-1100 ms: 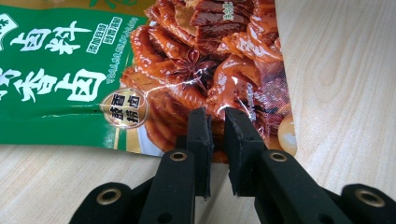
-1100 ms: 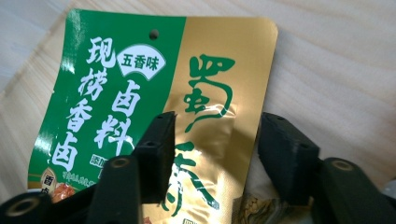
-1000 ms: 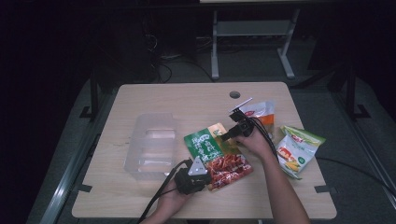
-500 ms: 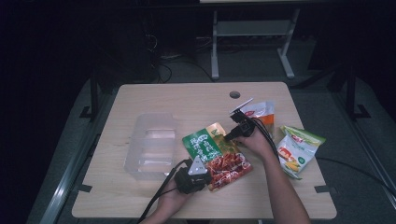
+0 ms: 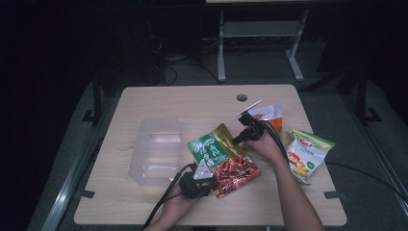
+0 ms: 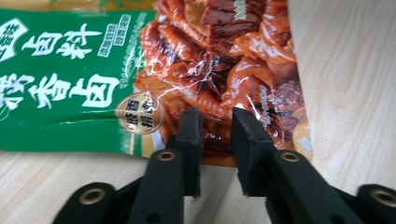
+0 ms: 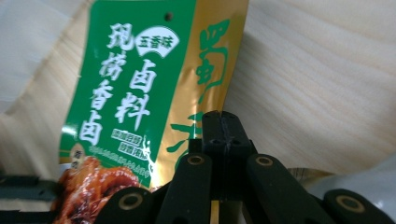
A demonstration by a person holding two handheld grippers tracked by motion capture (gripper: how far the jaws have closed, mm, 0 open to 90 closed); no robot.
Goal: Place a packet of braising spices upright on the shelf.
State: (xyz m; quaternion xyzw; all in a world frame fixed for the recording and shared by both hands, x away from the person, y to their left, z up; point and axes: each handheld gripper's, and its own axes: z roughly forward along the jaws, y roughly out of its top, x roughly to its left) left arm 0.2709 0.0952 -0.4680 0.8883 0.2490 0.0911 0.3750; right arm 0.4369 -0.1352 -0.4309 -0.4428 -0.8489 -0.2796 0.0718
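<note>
You hold a green, gold and red seasoning packet [image 5: 223, 156] flat on the wooden table [image 5: 192, 103], between a clear plastic container [image 5: 156, 151] on your left and two more snack bags on your right. Your right gripper [image 5: 239, 139] has just closed its jaws and now pinches the packet's gold top edge [image 7: 205, 93]. Your left gripper [image 6: 215, 128] sits at the packet's red bottom edge; its jaws have just been opening and stand slightly apart over that edge, not pressing on it.
</note>
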